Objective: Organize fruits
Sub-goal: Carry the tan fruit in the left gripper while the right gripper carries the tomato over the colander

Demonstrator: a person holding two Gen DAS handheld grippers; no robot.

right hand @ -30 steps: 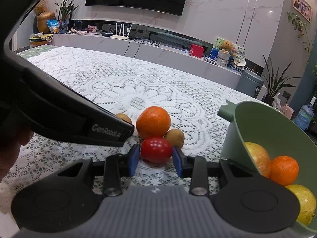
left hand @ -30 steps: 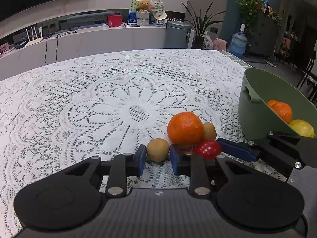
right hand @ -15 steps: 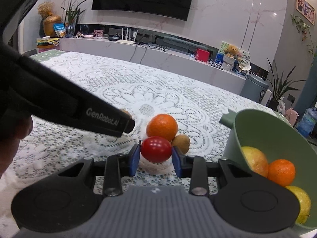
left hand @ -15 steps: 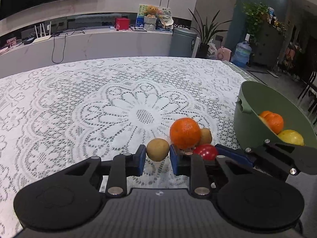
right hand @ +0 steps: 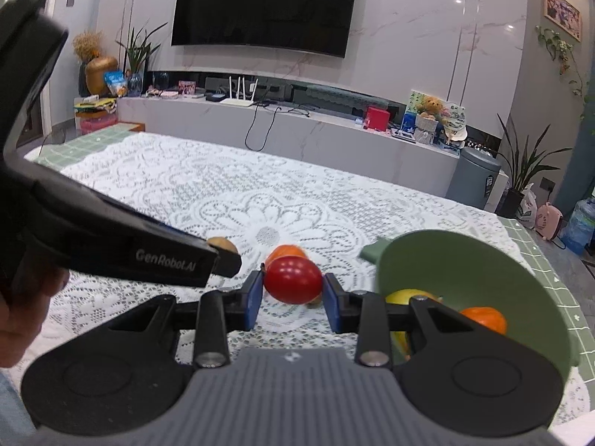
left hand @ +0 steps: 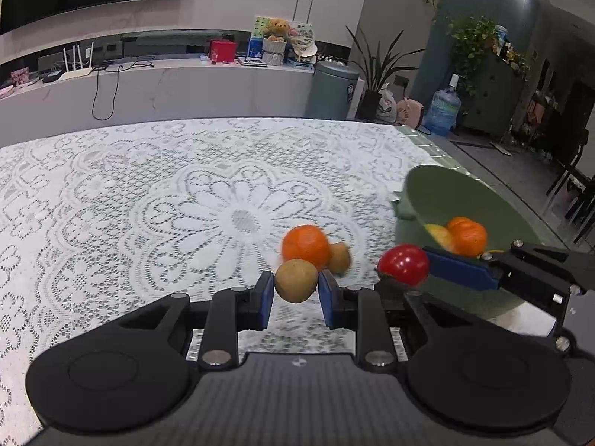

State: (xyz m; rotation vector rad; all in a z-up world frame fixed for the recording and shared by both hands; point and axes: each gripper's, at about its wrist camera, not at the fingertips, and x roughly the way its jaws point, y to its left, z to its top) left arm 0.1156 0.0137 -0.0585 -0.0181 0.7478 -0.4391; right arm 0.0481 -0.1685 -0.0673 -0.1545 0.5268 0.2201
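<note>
A brown kiwi-like fruit [left hand: 295,280] is being clamped between the blue pads of the left gripper [left hand: 296,299] and is being held clear above the lace cloth [left hand: 156,200] that is covering the desk. Just behind it, an orange [left hand: 305,246] and a second brown fruit [left hand: 339,258] are lying on the cloth, touching one another.

A red tomato [right hand: 293,279] is being gripped by the right gripper [right hand: 293,299], whose two pads are pressed against its sides. In the left wrist view the same tomato [left hand: 403,264] is being seen near the rim of the green bowl [left hand: 446,193], held beside one blue pad of the right gripper.

The green bowl [right hand: 476,260] is standing to the right of the loose fruit, at the edge of the cloth. Inside it, an orange fruit [right hand: 483,317] and a yellow fruit [right hand: 407,295] are being partly hidden by the right gripper's frame.

Beyond the desk, a long white counter [right hand: 297,130] is carrying a router and a red box, and a dark television [right hand: 266,3] is mounted on the wall above it. A grey bin [left hand: 333,89] is standing by a potted plant.
</note>
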